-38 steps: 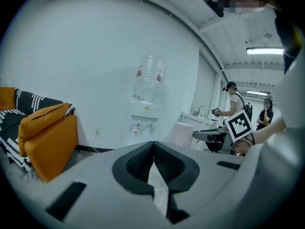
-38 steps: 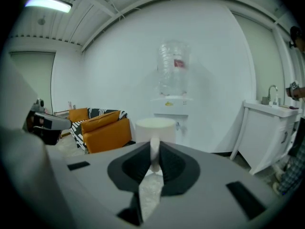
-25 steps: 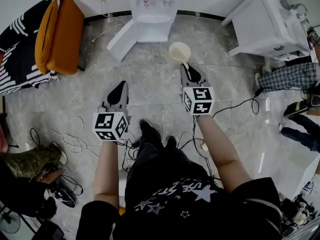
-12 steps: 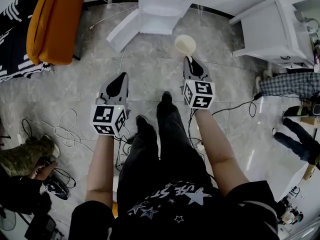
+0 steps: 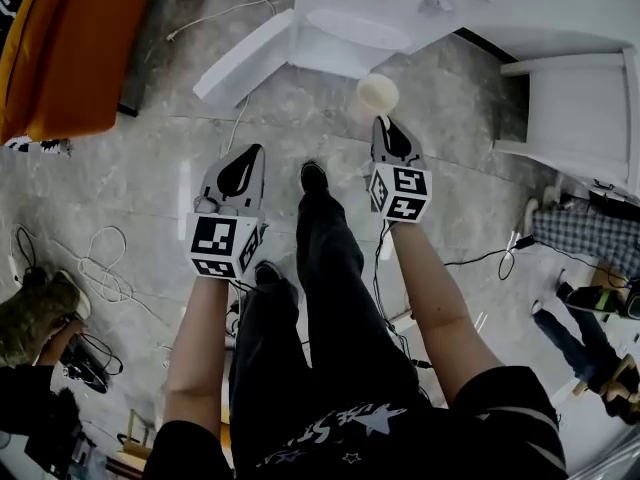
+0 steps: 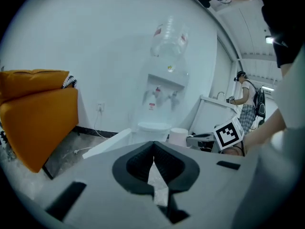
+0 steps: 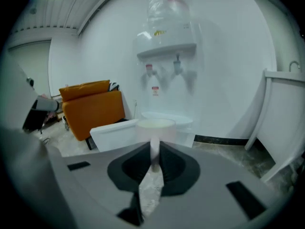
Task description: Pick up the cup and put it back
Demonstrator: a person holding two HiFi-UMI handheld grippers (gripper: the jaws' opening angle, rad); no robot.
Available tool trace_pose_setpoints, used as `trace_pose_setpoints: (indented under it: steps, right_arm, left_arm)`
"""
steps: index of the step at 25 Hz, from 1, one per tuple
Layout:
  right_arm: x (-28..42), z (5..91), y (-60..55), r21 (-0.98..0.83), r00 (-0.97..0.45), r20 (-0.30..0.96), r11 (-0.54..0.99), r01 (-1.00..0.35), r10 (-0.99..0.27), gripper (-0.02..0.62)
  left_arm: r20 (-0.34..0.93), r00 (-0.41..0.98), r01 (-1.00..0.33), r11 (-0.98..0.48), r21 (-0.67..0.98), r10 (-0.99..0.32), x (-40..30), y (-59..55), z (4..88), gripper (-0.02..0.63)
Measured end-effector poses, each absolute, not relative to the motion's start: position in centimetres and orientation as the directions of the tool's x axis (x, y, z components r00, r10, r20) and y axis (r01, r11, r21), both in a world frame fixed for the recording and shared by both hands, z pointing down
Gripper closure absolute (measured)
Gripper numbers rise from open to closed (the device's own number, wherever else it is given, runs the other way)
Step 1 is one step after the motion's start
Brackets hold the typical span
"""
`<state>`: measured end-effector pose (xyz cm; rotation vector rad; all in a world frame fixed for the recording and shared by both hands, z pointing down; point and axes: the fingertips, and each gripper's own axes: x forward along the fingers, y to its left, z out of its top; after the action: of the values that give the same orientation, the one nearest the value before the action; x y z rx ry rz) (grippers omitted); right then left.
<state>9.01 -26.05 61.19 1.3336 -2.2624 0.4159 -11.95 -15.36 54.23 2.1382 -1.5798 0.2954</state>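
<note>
The cup is gripped by the right tool, whose jaws are closed on the near wall. In the right gripper view the wall is seen pinched between the two dark pads, with the cup upright, mouth up, just beyond the right tool's tips. The cup is held in the air above the floor, in front of the dispenser and apart from it; it rests on no surface.

The left tool is held to the left at about the same level, well apart from the cup. In the left gripper view the left tool's jaws are seen shut tip to tip, with nothing between them.

An orange cushion is seen at the far left, a white cabinet at the right, and loose cables on the floor. The person's legs are seen between the two tools.
</note>
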Motion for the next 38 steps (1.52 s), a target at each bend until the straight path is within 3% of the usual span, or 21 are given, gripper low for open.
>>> trace_pose_setpoints:
  steps: [8,20,38]
  right_arm:
    - [7.0,77.4,-36.1,0.005,-0.431,0.555,0.522,-0.853,-0.711,0.552]
    - [3.1,92.4,-50.0,0.06,-0.434,0.401,0.496,-0.866,-0.807,0.552]
    - [2.9,97.4,-52.2,0.035,-0.376,0.345,0.412,-0.91,-0.86,0.549]
  left_arm:
    - [0.42,0.335,-0.941,-0.275,0.197,-0.843,-12.8,-24.6,67.5,0.595]
    - [0.304,0.362,-0.932,-0.329,0.154,-0.882,-16.8,-30.8,82.3,0.595]
    - [0.299,0.347,-0.936,-0.311,0.164,-0.889,-18.2,-30.3,87.4,0.595]
